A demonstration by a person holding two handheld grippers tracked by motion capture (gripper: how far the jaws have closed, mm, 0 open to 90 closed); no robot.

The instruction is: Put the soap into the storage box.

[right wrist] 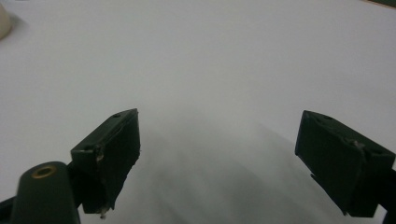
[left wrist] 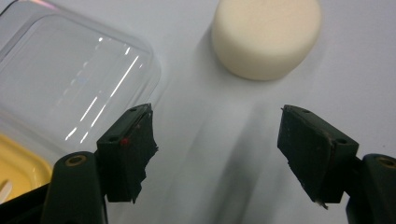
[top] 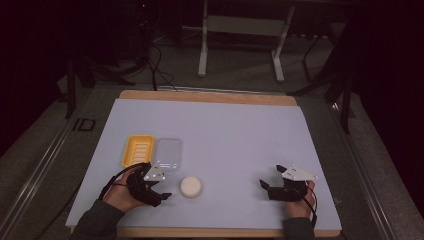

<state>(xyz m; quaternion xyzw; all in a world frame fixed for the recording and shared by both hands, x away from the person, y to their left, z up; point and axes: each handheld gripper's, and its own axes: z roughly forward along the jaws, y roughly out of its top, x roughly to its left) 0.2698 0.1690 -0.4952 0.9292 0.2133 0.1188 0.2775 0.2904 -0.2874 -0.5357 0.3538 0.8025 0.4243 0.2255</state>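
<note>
Sponge: round cream sponge [top: 191, 186] lies flat on the white table cover [top: 240, 145], near the front edge, left of the middle.
Left gripper: left gripper [left wrist: 217, 140] hovers just beside the sponge, jaws parted, nothing between them.
Sponge to left gripper: in the high view the sponge lies just to the right of the jaw tips, apart from them. In the left gripper view it sits ahead of the jaws [left wrist: 267, 37], a little toward the right jaw.
Sponge axis: it is a low disc, flat face up. It is round from above, so I cannot tell a long axis or a pointing direction.
Left hand: the person's left hand [top: 122, 196] holds the gripper low over the cover.
Clear lid: a transparent lid [top: 167, 154] lies behind the left gripper, close to the sponge but not touching it.
Yellow tray: a yellow tray [top: 137, 150] lies just beside the lid, on its left.
Right gripper: right gripper [right wrist: 217, 154] rests well apart from the sponge, jaws wide and empty over the bare cover.
</note>
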